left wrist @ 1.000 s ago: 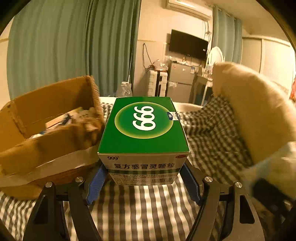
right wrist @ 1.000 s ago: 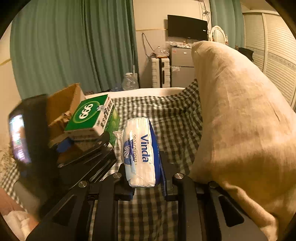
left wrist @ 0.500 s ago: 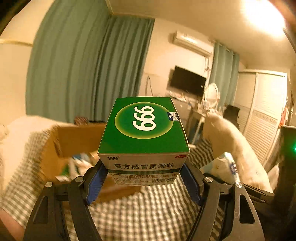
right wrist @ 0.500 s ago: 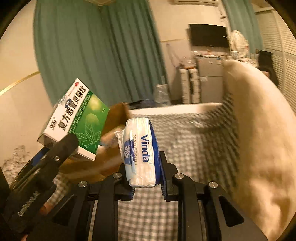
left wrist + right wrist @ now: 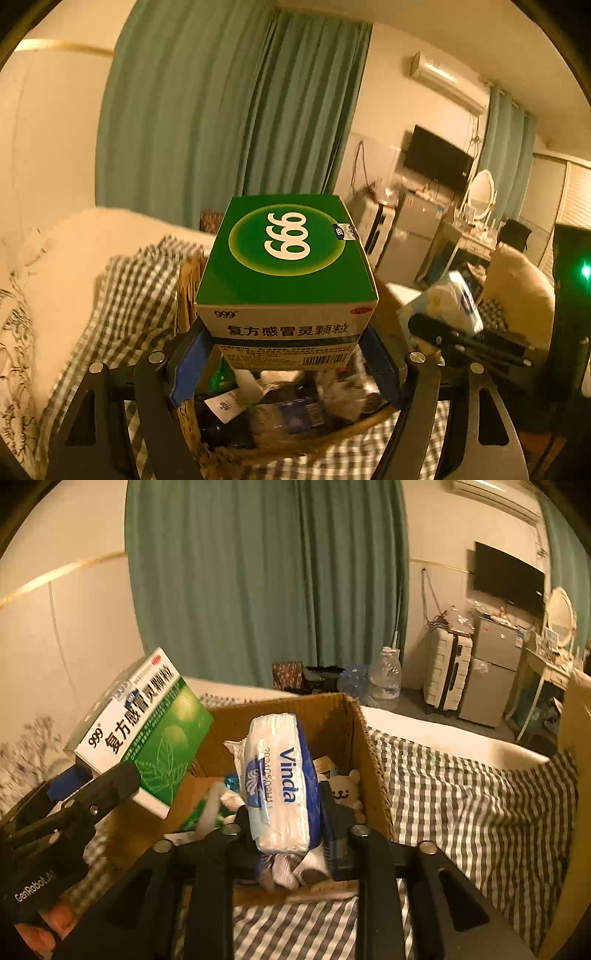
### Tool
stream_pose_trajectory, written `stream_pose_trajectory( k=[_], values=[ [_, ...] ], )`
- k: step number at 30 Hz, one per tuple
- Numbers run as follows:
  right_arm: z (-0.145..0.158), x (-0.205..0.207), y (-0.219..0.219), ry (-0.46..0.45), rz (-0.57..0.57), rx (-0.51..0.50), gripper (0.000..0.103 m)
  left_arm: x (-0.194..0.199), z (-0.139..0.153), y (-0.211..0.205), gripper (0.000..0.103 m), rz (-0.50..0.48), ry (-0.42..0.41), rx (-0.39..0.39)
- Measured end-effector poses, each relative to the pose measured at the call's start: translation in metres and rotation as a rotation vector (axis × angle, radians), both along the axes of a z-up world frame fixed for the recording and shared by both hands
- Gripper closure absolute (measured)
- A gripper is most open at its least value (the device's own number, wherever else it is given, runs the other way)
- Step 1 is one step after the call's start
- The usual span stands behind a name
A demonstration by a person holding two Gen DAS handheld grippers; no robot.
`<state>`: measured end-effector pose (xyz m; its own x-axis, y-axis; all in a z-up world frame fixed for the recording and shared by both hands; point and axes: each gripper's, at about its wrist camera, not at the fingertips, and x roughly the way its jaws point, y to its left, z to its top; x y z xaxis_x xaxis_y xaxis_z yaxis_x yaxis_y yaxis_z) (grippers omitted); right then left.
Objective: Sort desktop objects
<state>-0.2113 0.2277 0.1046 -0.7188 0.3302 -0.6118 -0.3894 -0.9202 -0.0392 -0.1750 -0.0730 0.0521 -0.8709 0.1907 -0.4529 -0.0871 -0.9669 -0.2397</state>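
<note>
The cardboard box point(image 5: 365, 753), already cluttered, sits below both grippers on the checked cloth point(image 5: 480, 805). The left gripper point(image 5: 286, 350) clamps the green medicine box point(image 5: 288, 258) wide, at ten o'clock in the right view. The right gripper point(image 5: 288, 834) jaws are opening around the tissue pack point(image 5: 280, 782); best let it fall clear, then retreat toward six o'clock.

tissue pack point(image 5: 282, 786) | now over cardboard box point(image 5: 364, 746) (jaws opening)
</note>
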Motion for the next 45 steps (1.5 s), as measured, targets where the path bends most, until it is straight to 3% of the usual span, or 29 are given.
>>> stream_pose_trajectory(
  k=[1,2,3,7,11,15,20,28,45],
  values=[
    [-0.004,-0.005,0.001,-0.015,-0.001,0.015,0.023,-0.003,-0.006,-0.001,0.017,-0.012,-0.006,-0.003],
    [-0.006,-0.006,0.000,-0.004,-0.017,0.051,0.015,-0.003,-0.013,-0.002,0.012,-0.030,-0.013,-0.015],
    [-0.007,-0.002,-0.003,0.019,-0.032,0.081,0.015,-0.002,-0.020,-0.002,0.007,-0.043,-0.028,-0.036],
    [-0.002,0.015,0.000,0.051,-0.155,0.225,0.011,0.005,-0.030,-0.003,0.000,-0.043,-0.034,-0.084],
    [-0.004,0.049,0.009,0.040,-0.239,0.150,0.000,0.016,-0.025,0.001,0.000,-0.046,-0.013,-0.109],
    [-0.019,0.084,-0.001,-0.064,-0.311,0.037,0.000,0.029,-0.023,0.013,0.000,-0.073,-0.081,-0.109],
    [-0.027,0.113,-0.006,-0.100,-0.321,-0.082,0.000,0.061,-0.025,0.024,0.000,-0.037,-0.110,-0.179],
    [-0.022,0.133,-0.018,-0.094,-0.307,-0.058,0.000,0.081,-0.019,0.032,0.000,-0.010,-0.124,-0.175],
    [-0.032,0.124,-0.017,-0.106,-0.284,-0.061,0.001,0.075,-0.019,0.035,0.000,-0.016,-0.107,-0.197]
  ],
)
